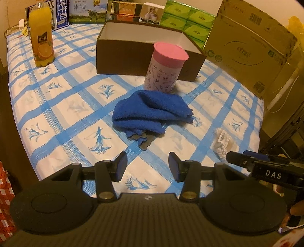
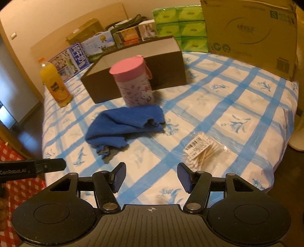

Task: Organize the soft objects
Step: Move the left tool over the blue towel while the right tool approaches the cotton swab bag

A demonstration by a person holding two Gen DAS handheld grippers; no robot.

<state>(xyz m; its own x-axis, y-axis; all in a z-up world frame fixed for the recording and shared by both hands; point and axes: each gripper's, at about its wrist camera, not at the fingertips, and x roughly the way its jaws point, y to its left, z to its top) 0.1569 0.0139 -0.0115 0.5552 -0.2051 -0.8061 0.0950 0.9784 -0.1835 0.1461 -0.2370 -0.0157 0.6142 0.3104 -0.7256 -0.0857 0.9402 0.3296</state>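
A crumpled blue towel (image 1: 152, 112) (image 2: 125, 126) lies on the blue-checked tablecloth, just in front of a pink-lidded patterned canister (image 1: 165, 70) (image 2: 134, 83). Behind the canister stands an open dark brown box (image 1: 136, 55) (image 2: 165, 64) with a pale inside. A clear packet of cotton swabs (image 1: 222, 142) (image 2: 203, 152) lies to the towel's right. My left gripper (image 1: 147, 165) hovers open over the cloth, short of the towel, nothing between its fingers. My right gripper (image 2: 151, 177) is open too, empty, with the swab packet just ahead to its right.
An orange juice bottle (image 1: 40, 38) (image 2: 55, 84) stands at the back left. Milk cartons (image 1: 62, 15), green tissue packs (image 1: 186, 20) (image 2: 180, 24) and a large cardboard box (image 1: 248, 43) (image 2: 250, 32) line the far edge. The table edge (image 2: 281, 171) drops off at the right.
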